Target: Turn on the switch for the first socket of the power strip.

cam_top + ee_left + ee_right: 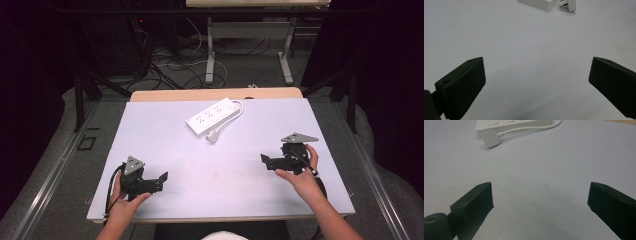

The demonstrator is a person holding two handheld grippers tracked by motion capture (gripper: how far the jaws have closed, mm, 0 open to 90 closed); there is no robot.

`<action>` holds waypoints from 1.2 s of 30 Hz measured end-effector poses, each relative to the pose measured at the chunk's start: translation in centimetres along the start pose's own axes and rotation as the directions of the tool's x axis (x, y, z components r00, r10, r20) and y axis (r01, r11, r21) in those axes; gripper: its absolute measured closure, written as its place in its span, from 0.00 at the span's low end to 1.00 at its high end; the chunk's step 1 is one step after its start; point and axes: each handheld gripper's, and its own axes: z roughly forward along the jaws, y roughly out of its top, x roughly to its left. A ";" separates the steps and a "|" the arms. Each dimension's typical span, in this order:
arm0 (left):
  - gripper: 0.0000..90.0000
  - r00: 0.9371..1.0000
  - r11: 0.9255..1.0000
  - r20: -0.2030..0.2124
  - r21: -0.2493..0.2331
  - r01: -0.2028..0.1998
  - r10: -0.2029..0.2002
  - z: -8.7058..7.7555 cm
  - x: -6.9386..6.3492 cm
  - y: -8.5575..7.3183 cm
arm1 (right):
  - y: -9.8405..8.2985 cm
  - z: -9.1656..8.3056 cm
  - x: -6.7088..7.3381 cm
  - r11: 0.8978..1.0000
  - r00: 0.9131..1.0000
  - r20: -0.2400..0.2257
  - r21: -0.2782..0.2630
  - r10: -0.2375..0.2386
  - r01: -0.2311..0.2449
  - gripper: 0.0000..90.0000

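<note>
A white power strip [212, 116] lies at the far middle of the white table [165, 135], its cable looped round to a white plug [213, 136] beside it. My left gripper [161, 178] rests near the table's front left, jaws wide apart with nothing between them. In the left gripper view the strip's end [541, 3] and the plug [569, 5] lie far ahead. My right gripper [265, 161] is held at the right side, pointing left, jaws open and empty. The right gripper view has the plug [490, 139] and strip [509, 125] at the top.
Beyond the table's far wooden edge [215, 94] the floor holds tangled cables [170, 65] and the legs of another desk [210, 50]. Dark curtains flank both sides.
</note>
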 end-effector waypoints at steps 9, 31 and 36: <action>0.01 1.000 1.000 0.001 -0.009 0.014 -0.014 -0.1 0.0 -0.1 | 2.9 0.1 0.4 0.999 0.999 -0.030 0.030 -0.039 0.040 0.10; 0.01 0.999 0.999 0.005 -0.013 0.041 -0.041 -0.4 0.2 -0.1 | 7.1 1.6 1.7 0.986 0.993 -0.075 0.129 -0.093 0.102 0.17; 0.01 0.999 0.999 0.004 -0.024 0.041 -0.041 -0.5 0.3 0.0 | 8.3 2.0 2.0 0.982 0.990 -0.072 0.134 -0.121 0.130 0.18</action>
